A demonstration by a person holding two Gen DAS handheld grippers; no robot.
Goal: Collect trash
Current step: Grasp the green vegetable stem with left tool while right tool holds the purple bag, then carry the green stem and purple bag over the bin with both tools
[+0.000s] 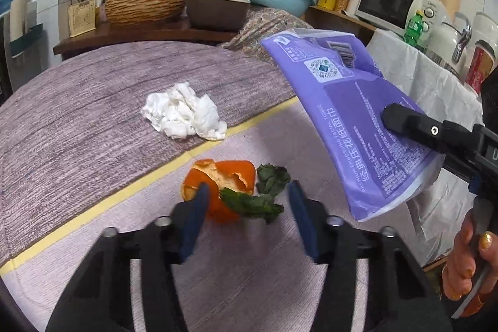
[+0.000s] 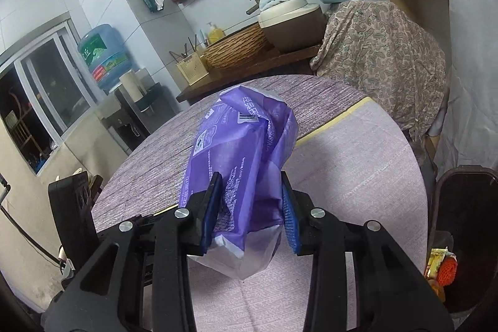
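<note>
My right gripper (image 2: 252, 207) clamps the purple tissue pack (image 2: 246, 151) clear above the table (image 1: 77, 114), so my left gripper (image 1: 246, 201), jaws parted, straddles the orange peel (image 1: 224, 179).

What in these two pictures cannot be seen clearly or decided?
- Left wrist view: whether the left gripper already touches the orange peel; its finger covers the peel's edge.
- Right wrist view: the bin interior, cut off by the frame edge.
- Both views: whether the purple tissue pack still contains tissues; the wrapper is opaque.
</note>
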